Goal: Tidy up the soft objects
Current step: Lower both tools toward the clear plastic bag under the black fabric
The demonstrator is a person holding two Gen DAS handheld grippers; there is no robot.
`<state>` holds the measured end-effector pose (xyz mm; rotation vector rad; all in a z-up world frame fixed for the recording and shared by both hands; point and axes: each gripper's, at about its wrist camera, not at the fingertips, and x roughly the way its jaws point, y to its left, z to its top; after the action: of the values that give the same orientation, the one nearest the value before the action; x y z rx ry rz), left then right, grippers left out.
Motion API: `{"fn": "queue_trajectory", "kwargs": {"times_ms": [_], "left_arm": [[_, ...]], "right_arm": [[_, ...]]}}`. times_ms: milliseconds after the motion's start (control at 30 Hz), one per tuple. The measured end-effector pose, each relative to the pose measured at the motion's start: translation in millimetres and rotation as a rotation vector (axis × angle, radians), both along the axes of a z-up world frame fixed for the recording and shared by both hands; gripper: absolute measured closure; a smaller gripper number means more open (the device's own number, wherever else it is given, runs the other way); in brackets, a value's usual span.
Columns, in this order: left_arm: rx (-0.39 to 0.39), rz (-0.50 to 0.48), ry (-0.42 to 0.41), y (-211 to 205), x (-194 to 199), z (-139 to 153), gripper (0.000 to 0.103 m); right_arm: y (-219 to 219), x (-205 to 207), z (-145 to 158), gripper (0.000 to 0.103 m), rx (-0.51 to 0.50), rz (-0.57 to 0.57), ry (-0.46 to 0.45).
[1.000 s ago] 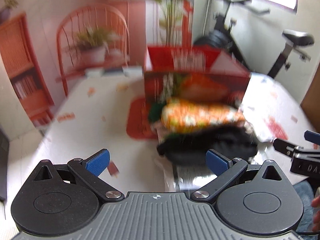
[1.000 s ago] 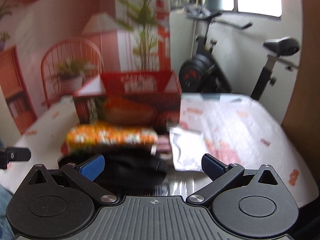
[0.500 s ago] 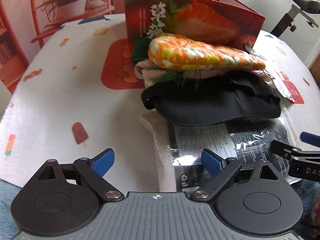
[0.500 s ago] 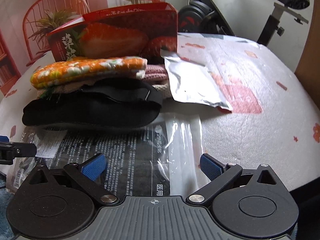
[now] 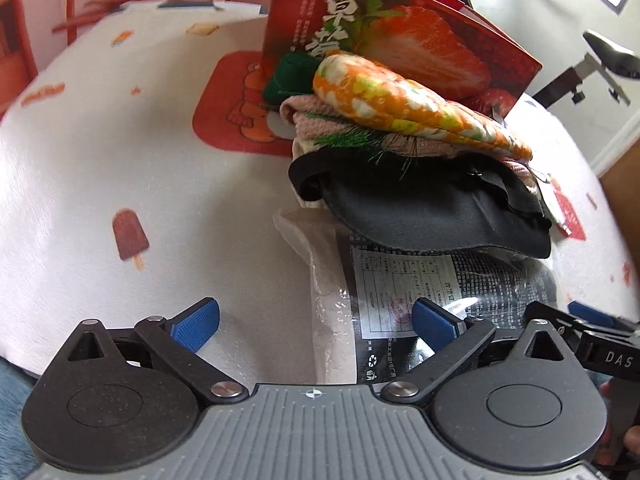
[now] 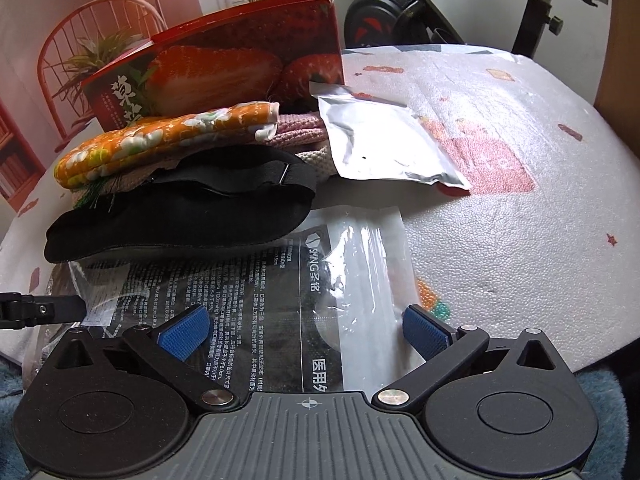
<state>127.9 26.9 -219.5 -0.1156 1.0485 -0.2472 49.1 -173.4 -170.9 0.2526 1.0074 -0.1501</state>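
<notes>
Both the left gripper (image 5: 314, 322) and the right gripper (image 6: 304, 330), spread wide with nothing clasped and the left one's jaws just reopened, are poised over a clear packet (image 6: 280, 304) beneath a stack of soft items (image 5: 404, 160) fronting a strawberry box (image 5: 400, 36).

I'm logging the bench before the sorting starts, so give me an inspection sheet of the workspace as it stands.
Surface: tablecloth, white with ice-lolly prints.
Job's things: floral quilted mitt tops a stack over pink knit cloth and black eye mask.
Clutter: clear mask packet under the stack's front; silver foil pouch; strawberry box behind.
Grippers: left gripper and right gripper open over the packet, empty.
Cables: nothing seen.
Surroundings: exercise bike, printed room backdrop.
</notes>
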Motion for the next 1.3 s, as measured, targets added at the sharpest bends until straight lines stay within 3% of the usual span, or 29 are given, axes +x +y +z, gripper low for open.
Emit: {"fn": "queue_trajectory", "kwargs": {"times_ms": [633, 833, 867, 933, 1300], "left_arm": [[0.047, -0.052, -0.036, -12, 4, -1, 0.0], [0.025, -0.149, -0.034, -27, 11, 1, 0.0], [0.016, -0.166, -0.036, -29, 11, 2, 0.001], [-0.01, -0.197, -0.044, -32, 10, 4, 0.012], [-0.043, -0.158, -0.038, -16, 18, 2, 0.021]], "right_arm": [[0, 4, -1, 0.0, 0.001, -0.013, -0.009], [2, 13, -2, 0.0, 0.003, 0.018, 0.004], [1, 15, -2, 0.0, 0.007, 0.026, 0.008], [0, 20, -2, 0.0, 0.014, 0.051, 0.017], [-3, 39, -1, 0.0, 0.034, 0.115, 0.055]]}}
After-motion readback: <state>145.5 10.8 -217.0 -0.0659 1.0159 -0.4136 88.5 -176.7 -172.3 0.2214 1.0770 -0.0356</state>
